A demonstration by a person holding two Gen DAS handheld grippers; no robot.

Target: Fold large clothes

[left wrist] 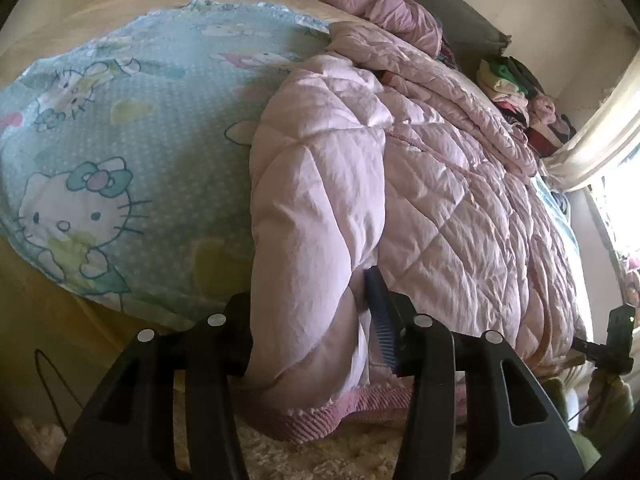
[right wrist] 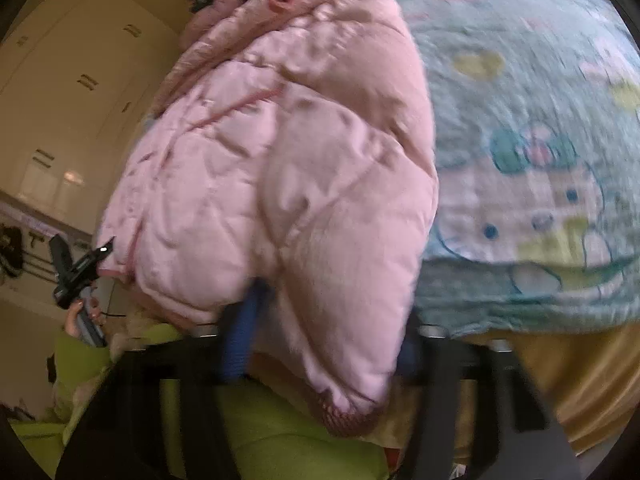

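while both grippers clamp the hem end, the pink quilted jacket (left wrist: 400, 168) lies stretched across the bed.

left gripper (left wrist: 312, 320) is closed on a puffy fold of the jacket by the ribbed hem (left wrist: 320, 412); right gripper (right wrist: 320, 344) is likewise clenched on a padded corner. the jacket's long axis runs away from both sets of jaws toward the far collar, over the blue cartoon cat sheet (left wrist: 120, 140), so any fold would likely carry the hem forward along that line. both hands sit about equally near, each at one hem corner. no containers show; a loose pile of clothes (left wrist: 516, 84) sits beyond the bed.
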